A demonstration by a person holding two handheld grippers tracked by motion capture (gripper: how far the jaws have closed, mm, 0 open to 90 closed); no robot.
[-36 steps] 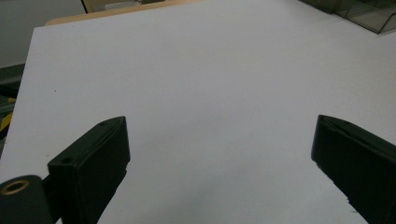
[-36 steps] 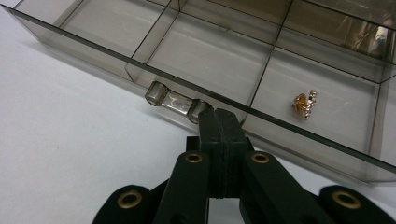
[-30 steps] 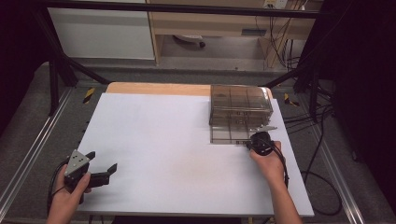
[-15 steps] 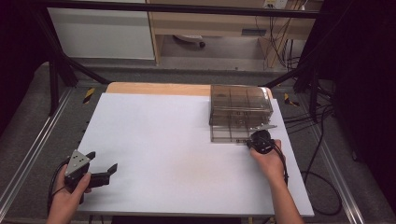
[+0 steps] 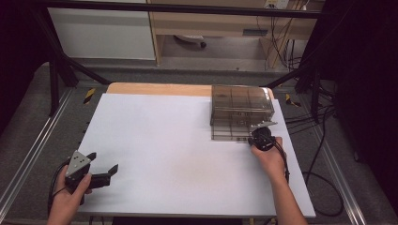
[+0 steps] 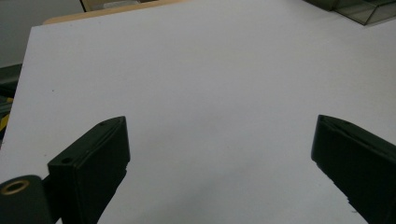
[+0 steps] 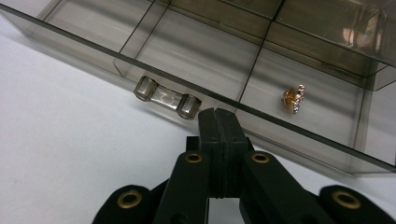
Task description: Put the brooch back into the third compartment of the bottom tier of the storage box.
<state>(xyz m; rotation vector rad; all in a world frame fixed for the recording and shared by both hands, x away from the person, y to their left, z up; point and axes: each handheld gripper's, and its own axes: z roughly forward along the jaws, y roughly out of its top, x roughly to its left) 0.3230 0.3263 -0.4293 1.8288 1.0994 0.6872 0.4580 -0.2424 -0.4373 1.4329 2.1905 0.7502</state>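
A smoky see-through drawer box stands at the table's back right, its bottom drawer pulled out toward me. My right gripper is at the drawer's front right corner. In the right gripper view its jaws are shut with nothing between them, the tip against the drawer's front wall, just right of the clear handle. A small gold jewelled piece lies in the drawer's right compartment. My left gripper rests at the front left, wide open over bare table.
The white tabletop stretches between the two grippers. A wooden strip runs along its far edge. Cables hang off the right side. A corner of the box shows far off in the left gripper view.
My right gripper has crept a little forward against the drawer front, and the drawer looks slightly further in. The left gripper has stayed put.
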